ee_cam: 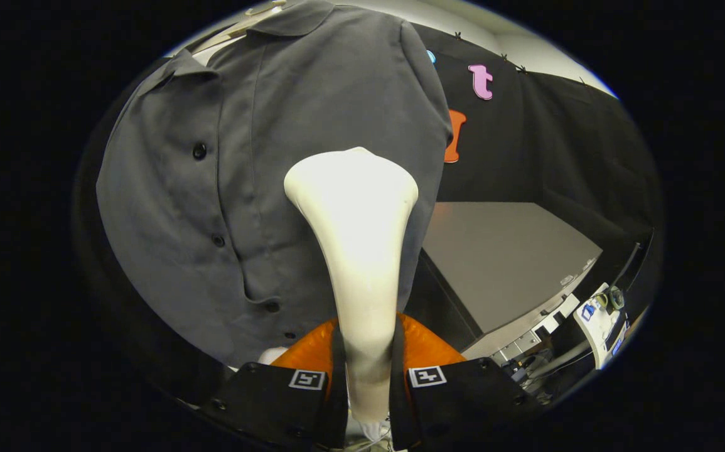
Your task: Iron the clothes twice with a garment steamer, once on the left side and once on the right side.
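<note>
A grey short-sleeved button shirt (211,188) hangs on a hanger straight ahead, its collar at the top and a row of dark buttons down the placket. My gripper (367,370) is shut on the handle of a cream-white garment steamer (356,213). The steamer stands up between my fingers, and its wide head rests against the shirt to the right of the button placket, about mid-chest height. The steamer hides part of the shirt's right side.
A grey table (500,251) lies to the right of the shirt. Past its near edge sit a white device and cables (601,320). An orange object (425,345) lies low behind my fingers.
</note>
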`<state>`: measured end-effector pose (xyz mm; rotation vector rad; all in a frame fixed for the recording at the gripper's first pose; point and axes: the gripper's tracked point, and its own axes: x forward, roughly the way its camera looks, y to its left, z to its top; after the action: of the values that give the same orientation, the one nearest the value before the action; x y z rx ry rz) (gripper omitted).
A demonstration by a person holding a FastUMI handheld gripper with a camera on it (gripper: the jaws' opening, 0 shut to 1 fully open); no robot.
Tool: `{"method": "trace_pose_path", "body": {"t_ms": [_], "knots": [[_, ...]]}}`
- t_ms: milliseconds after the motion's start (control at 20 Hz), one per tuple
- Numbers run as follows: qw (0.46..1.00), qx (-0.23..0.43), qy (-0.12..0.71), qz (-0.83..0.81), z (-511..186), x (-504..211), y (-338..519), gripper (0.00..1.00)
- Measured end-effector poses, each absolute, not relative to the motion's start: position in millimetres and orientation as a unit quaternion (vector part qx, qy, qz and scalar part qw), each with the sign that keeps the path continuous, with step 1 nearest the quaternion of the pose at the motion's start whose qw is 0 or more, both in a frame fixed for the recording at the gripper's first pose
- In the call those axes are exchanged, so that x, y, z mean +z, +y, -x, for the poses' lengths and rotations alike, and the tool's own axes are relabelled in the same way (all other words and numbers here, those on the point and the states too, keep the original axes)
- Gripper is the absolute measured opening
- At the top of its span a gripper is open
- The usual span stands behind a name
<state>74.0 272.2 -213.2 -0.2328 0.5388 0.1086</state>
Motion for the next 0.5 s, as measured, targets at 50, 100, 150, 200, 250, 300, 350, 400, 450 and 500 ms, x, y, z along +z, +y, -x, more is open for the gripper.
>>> {"method": "trace_pose_path", "body": {"t_ms": [50, 100, 150, 200, 250, 300, 350, 400, 450, 500], "knots": [[0.954, 0.052, 0.273, 0.116, -72, -223, 272, 0.35], [0.952, 0.05, 0.28, 0.117, -70, -231, 271, 0.35], [0.949, 0.049, 0.287, 0.119, -67, -239, 271, 0.34], [0.947, 0.048, 0.294, 0.121, -64, -247, 270, 0.35], [0.945, 0.047, 0.301, 0.122, -61, -254, 270, 0.35], [0.943, 0.045, 0.307, 0.123, -59, -263, 269, 0.34], [0.94, 0.043, 0.314, 0.124, -58, -272, 267, 0.35], [0.938, 0.042, 0.32, 0.125, -58, -281, 265, 0.35], [0.935, 0.042, 0.328, 0.126, -55, -289, 264, 0.35], [0.933, 0.041, 0.335, 0.126, -53, -299, 262, 0.35]]}}
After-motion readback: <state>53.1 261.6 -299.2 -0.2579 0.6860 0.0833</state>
